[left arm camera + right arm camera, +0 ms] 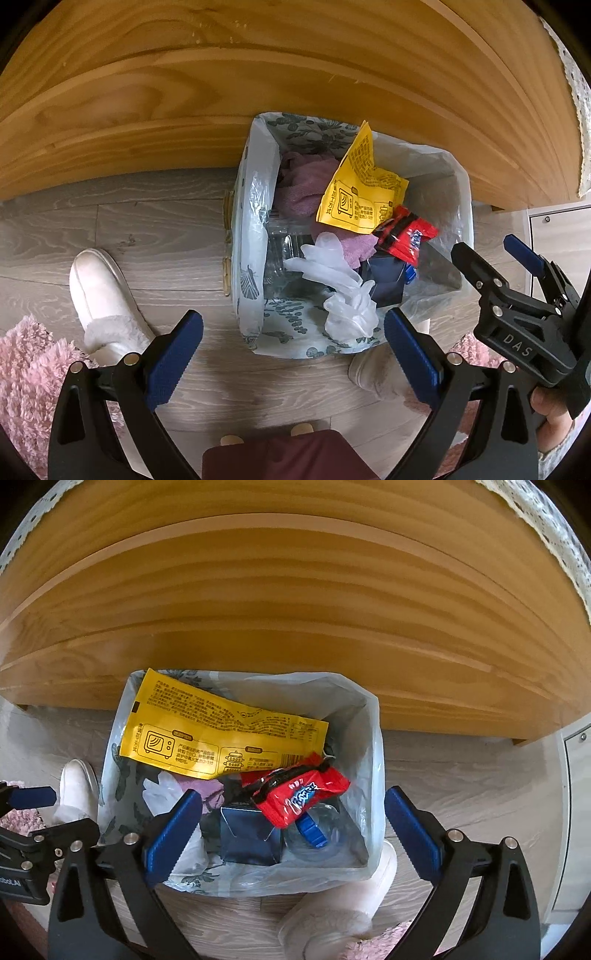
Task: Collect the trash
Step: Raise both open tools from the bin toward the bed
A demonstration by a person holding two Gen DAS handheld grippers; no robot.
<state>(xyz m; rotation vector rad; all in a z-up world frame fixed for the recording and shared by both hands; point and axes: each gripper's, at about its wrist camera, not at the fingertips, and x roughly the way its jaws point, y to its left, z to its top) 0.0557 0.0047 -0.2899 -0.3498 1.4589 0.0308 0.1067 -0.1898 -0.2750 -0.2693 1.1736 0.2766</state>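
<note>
A floral trash bin [247,288] lined with a clear plastic bag [373,738] stands on the floor against a wooden panel. Inside lie a yellow wrapper [360,184] [207,734], a red snack packet [406,236] [303,794], a white glove [340,280] [162,794], a purple cloth [303,181], a dark blue box [247,834] and a clear bottle with a blue cap [312,829]. My left gripper [293,354] is open and empty above the bin's near edge. My right gripper [293,830] is open and empty over the bin; it also shows in the left wrist view [487,247].
A wooden furniture panel [258,92] rises behind the bin. Pale slippers [99,295] [351,904] stand on the grey wood floor on both sides. A pink fluffy rug [29,376] lies at the near left. A white cabinet [576,812] stands at the right.
</note>
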